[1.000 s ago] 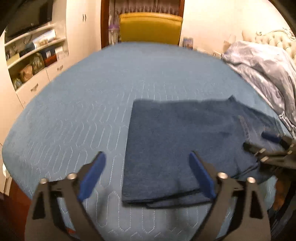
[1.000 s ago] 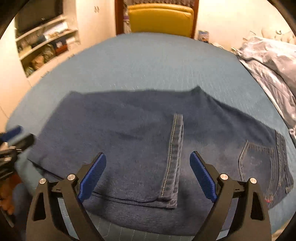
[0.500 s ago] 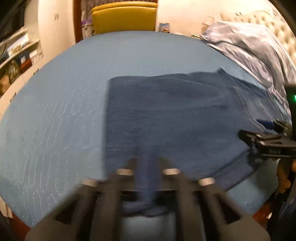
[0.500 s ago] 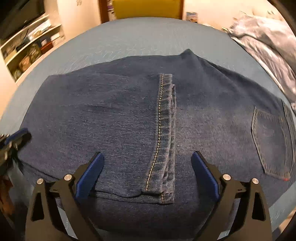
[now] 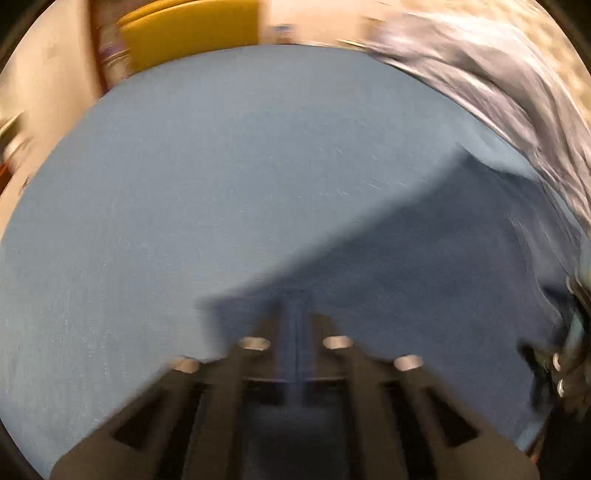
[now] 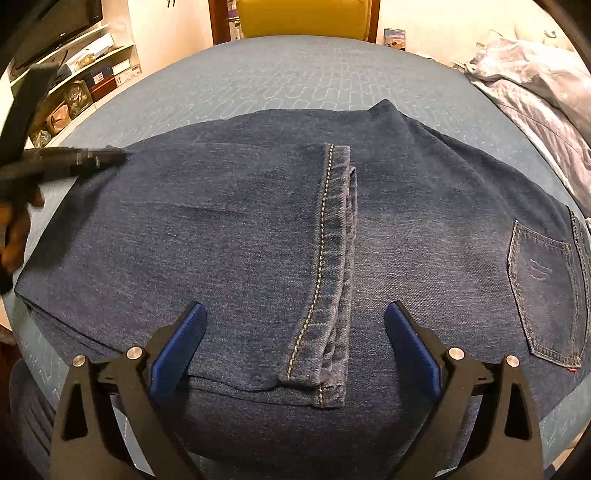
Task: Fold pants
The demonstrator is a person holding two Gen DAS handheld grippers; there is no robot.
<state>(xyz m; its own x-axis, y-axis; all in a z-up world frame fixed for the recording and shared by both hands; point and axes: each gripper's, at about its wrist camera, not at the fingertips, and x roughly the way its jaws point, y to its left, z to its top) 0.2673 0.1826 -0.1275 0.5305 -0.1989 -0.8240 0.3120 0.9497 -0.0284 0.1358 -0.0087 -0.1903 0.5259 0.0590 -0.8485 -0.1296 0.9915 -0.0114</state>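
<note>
Dark blue jeans (image 6: pixel 236 236) lie folded on a blue quilted bed (image 6: pixel 295 81), leg hems (image 6: pixel 332 258) on top in the middle, a back pocket (image 6: pixel 543 288) at the right. My right gripper (image 6: pixel 295 343) is open, its blue pads either side of the hems, just above the near edge. My left gripper (image 5: pixel 295 332) has its jaws together at the jeans' (image 5: pixel 424 277) left far corner; that view is blurred. It also shows in the right wrist view (image 6: pixel 110 158), tips on the denim's far left corner.
A grey-lilac duvet (image 6: pixel 535 85) is bunched along the bed's right side. A yellow chair (image 6: pixel 303 18) stands beyond the far edge. White shelves with boxes (image 6: pixel 81 74) line the left wall. A hand (image 6: pixel 14 229) holds the left gripper.
My left gripper has shut and swung to the jeans' left far corner. My right gripper has moved in closer over the hems, still open.
</note>
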